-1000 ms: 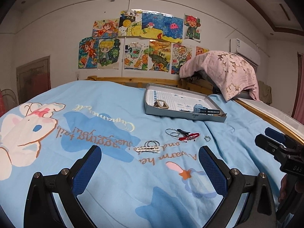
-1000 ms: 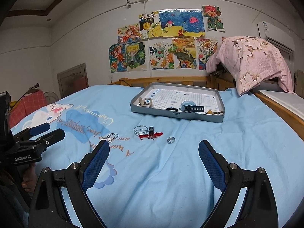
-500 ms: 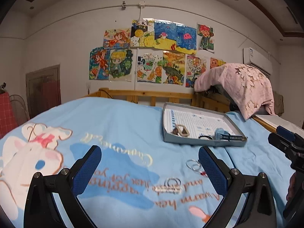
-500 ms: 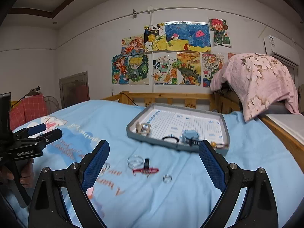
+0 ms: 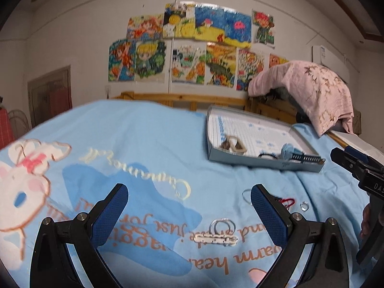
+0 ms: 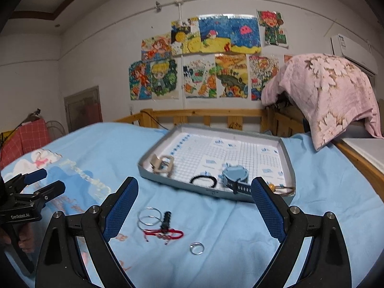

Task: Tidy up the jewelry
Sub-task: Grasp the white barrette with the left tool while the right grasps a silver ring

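L tool (image 5: 189,206) & R tool (image 6: 194,199) both wide open, nothing held.

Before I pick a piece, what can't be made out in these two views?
- Red bracelet, left wrist view: mostly behind the left gripper's right finger.
- Strap end of the blue watch, right wrist view: behind the right gripper's finger.
- White clip, left wrist view: motion blur hides detail.

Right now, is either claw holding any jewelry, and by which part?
Nothing is held: the left claw and the right claw are both open and empty above the bedsheet.
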`<state>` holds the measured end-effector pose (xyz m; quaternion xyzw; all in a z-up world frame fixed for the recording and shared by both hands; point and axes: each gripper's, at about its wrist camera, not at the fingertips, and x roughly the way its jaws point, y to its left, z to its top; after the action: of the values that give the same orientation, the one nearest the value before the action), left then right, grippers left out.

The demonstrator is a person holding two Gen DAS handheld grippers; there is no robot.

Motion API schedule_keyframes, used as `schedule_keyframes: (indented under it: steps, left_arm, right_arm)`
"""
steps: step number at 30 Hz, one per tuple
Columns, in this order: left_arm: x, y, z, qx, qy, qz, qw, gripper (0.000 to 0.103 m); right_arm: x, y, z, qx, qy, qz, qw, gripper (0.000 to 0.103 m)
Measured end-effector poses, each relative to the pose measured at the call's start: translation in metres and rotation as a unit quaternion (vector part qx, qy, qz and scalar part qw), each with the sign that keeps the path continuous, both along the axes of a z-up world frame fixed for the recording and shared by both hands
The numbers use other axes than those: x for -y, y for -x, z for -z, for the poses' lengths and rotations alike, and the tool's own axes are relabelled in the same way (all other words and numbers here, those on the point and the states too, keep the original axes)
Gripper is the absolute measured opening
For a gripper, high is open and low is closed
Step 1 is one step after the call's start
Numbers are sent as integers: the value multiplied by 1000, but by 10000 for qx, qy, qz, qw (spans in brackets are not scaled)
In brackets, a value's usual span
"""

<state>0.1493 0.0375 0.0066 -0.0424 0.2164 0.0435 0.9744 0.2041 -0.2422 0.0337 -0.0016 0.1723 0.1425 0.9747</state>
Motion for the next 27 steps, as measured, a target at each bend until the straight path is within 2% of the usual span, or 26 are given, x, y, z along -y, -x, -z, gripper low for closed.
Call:
schedule_keyframes:
  steps: [6,14,17,22,24,27]
  left_arm:
    - [6,-11,23,-481,27,217,9986,103]
    - [12,-22,45,-978,100,577,9935,103]
    - [13,-23,50,-1054,101,710,9918,98]
    - [14,-28,58,-1293,167,861,9877,83]
    - [13,-30,62,-1375,200,913,9861,79]
    - [14,-30,66,-1471,259,1020,9835,73]
  right_arm:
    - [2,-18,24,-446,54,-131,9989,92]
    - [-9,-23,49,-763,286,-461,9956,92]
    - [-12,-23,56,-885,321,-550,9940,90]
    - [-10,-29,68,-1230,238,-610,9902,71]
    - [-7,-32,73,-1335,177,-619,9890,69]
    - [-7,-36,79,-1481,125,-658,9867,59]
